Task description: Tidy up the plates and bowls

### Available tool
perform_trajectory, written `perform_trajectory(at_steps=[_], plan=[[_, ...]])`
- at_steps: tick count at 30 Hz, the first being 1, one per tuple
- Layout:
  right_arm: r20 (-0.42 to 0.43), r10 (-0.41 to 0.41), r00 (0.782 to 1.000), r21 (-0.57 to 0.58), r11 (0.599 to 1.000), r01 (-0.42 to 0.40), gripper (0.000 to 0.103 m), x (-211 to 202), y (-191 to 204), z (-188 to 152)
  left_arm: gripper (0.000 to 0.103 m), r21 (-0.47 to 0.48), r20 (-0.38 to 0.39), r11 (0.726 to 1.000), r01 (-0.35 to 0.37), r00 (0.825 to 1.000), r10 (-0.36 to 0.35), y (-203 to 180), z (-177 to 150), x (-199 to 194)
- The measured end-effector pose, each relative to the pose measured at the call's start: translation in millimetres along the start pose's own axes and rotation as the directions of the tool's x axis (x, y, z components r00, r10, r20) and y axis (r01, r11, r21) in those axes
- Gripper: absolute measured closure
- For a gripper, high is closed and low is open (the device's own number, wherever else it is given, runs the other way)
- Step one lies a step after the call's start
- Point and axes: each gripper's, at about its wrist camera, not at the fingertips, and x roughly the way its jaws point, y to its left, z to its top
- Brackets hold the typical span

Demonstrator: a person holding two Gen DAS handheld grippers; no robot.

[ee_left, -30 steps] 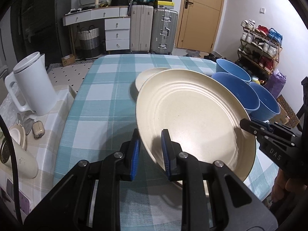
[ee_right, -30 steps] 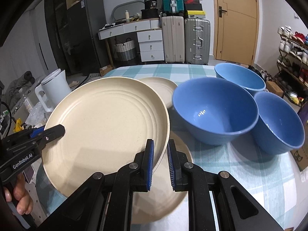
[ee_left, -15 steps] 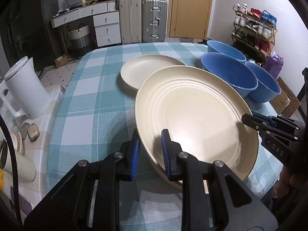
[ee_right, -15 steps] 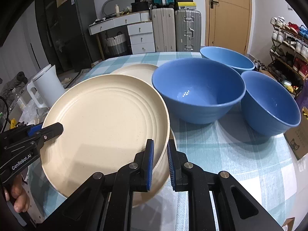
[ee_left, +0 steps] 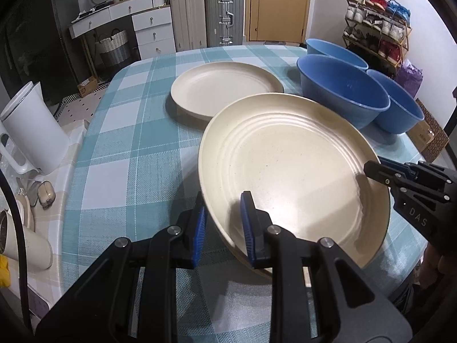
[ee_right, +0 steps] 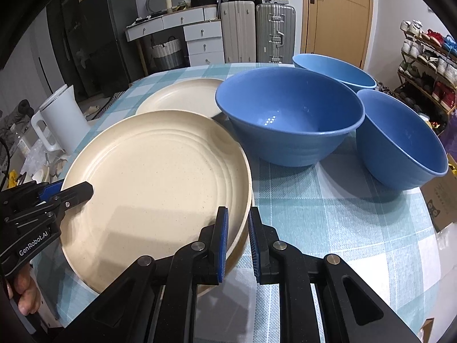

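A large cream plate [ee_left: 294, 168] [ee_right: 154, 183] is held by both grippers just above a second cream plate whose edge [ee_right: 242, 245] shows beneath it. My left gripper [ee_left: 221, 223] is shut on its near-left rim. My right gripper [ee_right: 238, 240] is shut on its right rim; it also shows in the left wrist view [ee_left: 374, 168]. A third cream plate [ee_left: 225, 88] [ee_right: 180, 94] lies farther back on the table. Three blue bowls stand to the right: a large one [ee_right: 288, 117] [ee_left: 340, 91], one behind it [ee_right: 334, 70], one beside it [ee_right: 400, 137].
The table has a teal checked cloth [ee_left: 128, 148]. A white kettle [ee_left: 31, 131] and small items stand on a side counter at the left. Suitcases [ee_left: 205, 14], drawers and a shoe rack [ee_left: 380, 37] are beyond the table. A cardboard box [ee_right: 442, 200] is at the right.
The held plate has come down and levelled out, close over the plate beneath it. Both grippers kept their hold on its rim.
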Motion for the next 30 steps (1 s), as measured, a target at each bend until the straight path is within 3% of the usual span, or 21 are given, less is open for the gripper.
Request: perform_trajectory(at_steps=[20,30], plan=[[-0.028,-0.044,0.999,-0.009,0.999,0.044,0.088,11.9,2.2,-4.8,0.08,0.111,-0.059,0.989,-0.093,0.993,0.1,-16.8,-9.0,27.6],[-0.029,-0.04,0.999,-0.02,0.999,0.039,0.088,15.3,1.6,-4.0,0.079,0.12,-0.087,0.987,-0.104,0.99,0.115,-15.7,-12.0,35.8]])
